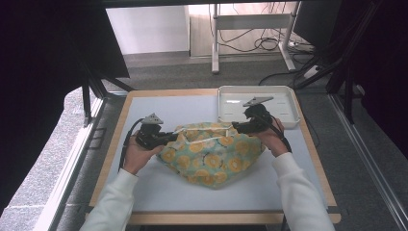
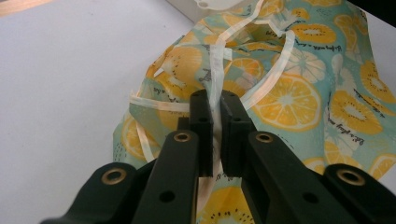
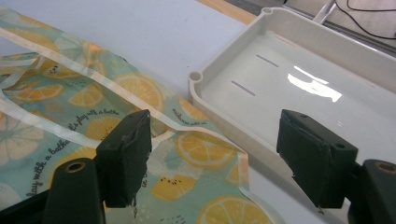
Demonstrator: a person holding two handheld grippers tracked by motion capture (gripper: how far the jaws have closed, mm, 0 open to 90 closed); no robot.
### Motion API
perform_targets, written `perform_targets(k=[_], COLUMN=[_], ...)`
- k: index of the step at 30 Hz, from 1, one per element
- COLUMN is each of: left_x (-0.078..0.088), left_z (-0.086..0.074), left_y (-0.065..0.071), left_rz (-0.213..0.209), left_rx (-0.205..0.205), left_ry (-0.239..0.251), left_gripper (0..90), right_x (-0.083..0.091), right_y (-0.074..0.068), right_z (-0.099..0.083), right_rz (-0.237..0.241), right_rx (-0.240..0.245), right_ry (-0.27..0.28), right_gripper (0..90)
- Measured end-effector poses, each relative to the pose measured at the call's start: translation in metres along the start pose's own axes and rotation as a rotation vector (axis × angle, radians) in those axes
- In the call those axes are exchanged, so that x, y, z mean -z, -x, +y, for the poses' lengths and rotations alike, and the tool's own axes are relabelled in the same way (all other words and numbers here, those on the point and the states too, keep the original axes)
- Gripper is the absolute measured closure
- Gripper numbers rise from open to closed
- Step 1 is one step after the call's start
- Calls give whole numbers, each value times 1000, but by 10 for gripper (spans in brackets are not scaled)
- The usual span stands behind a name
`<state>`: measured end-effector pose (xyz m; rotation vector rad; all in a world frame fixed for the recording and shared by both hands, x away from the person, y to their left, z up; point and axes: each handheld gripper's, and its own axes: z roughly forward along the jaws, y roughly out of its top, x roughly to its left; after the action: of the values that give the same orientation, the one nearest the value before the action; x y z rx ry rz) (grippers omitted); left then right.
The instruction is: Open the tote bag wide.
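— Two grippers are seen; what is held?
— A white ribbon strip (image 2: 215,70) of the teal citrus-print fabric (image 1: 211,154), laid on the table (image 1: 159,108), is clamped by the left gripper (image 2: 215,105).
— And the right gripper (image 3: 212,140)?
— Its fingers are spread apart beside the white plastic tray (image 3: 233,126).

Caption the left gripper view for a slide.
Left gripper shut on a pale ribbon of the citrus-print cloth.

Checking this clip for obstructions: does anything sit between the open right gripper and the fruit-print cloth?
Nothing visible does. The right gripper hangs open directly over the cloth's edge beside the white tray, which lies off to the side, not between them.
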<state>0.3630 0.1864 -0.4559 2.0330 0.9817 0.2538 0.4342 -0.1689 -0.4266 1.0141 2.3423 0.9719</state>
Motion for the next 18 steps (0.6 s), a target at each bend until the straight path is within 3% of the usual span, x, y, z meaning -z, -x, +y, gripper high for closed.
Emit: perform_targets(k=[6, 11, 18], left_x=[-1, 0, -1], left_z=[0, 0, 0], left_y=[0, 0, 0], left_rz=[-8, -7, -5], left_rx=[4, 1, 4], left_ry=[0, 1, -3], left_gripper=[860, 858, 856], right_x=[-9, -19, -28], right_y=[2, 8, 14], right_z=[2, -3, -11], right_rz=[14, -9, 24], right_rx=[-4, -40, -74], right_ry=[-23, -56, -93], right_gripper=[267, 271, 276])
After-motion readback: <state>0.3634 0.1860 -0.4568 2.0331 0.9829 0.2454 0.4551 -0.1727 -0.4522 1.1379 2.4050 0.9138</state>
